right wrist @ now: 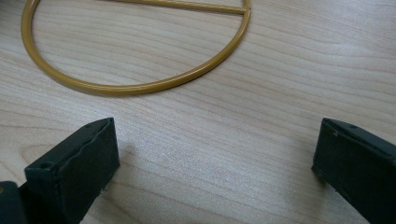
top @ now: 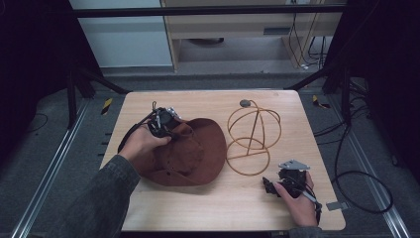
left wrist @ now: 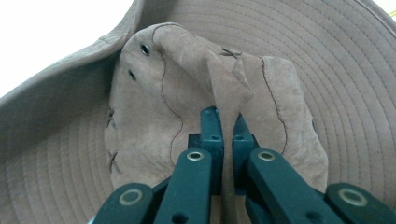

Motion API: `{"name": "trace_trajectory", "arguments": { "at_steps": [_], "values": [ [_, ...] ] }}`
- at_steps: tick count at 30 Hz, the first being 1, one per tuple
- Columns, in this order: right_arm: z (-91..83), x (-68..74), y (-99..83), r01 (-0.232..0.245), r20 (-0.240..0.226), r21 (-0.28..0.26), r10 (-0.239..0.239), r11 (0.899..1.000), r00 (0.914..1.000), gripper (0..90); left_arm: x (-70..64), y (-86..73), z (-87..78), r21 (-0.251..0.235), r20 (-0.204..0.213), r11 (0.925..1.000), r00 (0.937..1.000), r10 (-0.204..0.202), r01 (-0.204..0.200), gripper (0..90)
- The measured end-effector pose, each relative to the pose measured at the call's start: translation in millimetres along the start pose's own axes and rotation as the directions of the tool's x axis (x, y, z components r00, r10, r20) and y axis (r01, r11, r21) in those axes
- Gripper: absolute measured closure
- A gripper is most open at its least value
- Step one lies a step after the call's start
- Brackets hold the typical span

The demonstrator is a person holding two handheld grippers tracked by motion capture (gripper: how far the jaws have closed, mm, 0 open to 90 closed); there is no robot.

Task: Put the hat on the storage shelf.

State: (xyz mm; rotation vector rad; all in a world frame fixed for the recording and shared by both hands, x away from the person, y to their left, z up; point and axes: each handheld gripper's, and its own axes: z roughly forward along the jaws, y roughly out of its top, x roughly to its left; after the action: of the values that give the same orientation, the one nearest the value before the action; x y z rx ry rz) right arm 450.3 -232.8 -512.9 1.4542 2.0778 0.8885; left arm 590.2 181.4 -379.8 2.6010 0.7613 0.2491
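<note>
A brown wide-brimmed hat [top: 190, 151] lies on the wooden table [top: 223, 198], left of a gold wire hat stand [top: 253, 136]. My left gripper [top: 163, 124] sits at the hat's far-left side, shut on a fold of the hat's crown [left wrist: 224, 88]; the jaws pinch the suede between them. My right gripper [top: 271, 184] rests low near the table's front right, just in front of the stand's base ring [right wrist: 140, 84]. Its jaws stand wide apart over bare wood, with nothing between them.
The stand's wire dome rises beside the hat, topped by a small grey knob [top: 244, 103]. A black cable [top: 356, 173] loops on the floor right of the table. Bare wood stretches along the table's front edge.
</note>
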Motion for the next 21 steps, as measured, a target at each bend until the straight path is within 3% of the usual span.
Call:
{"name": "trace_trajectory", "arguments": {
  "at_steps": [11,21],
  "values": [
    [-0.4,-0.3,-0.2,0.001,-0.005,0.001,-0.001,1.000,1.0000,0.4,-5.6,0.1,-29.6,-0.075,-0.046,0.9967,0.9986,0.027,-0.031,88.6],
    [-0.8,-0.7,-0.7,0.001,-0.005,0.001,-0.001,1.000,1.0000,0.4,-14.8,-5.4,-66.3,-0.157,-0.071,0.9852,0.9957,0.059,-0.070,88.6]
  ]
}}
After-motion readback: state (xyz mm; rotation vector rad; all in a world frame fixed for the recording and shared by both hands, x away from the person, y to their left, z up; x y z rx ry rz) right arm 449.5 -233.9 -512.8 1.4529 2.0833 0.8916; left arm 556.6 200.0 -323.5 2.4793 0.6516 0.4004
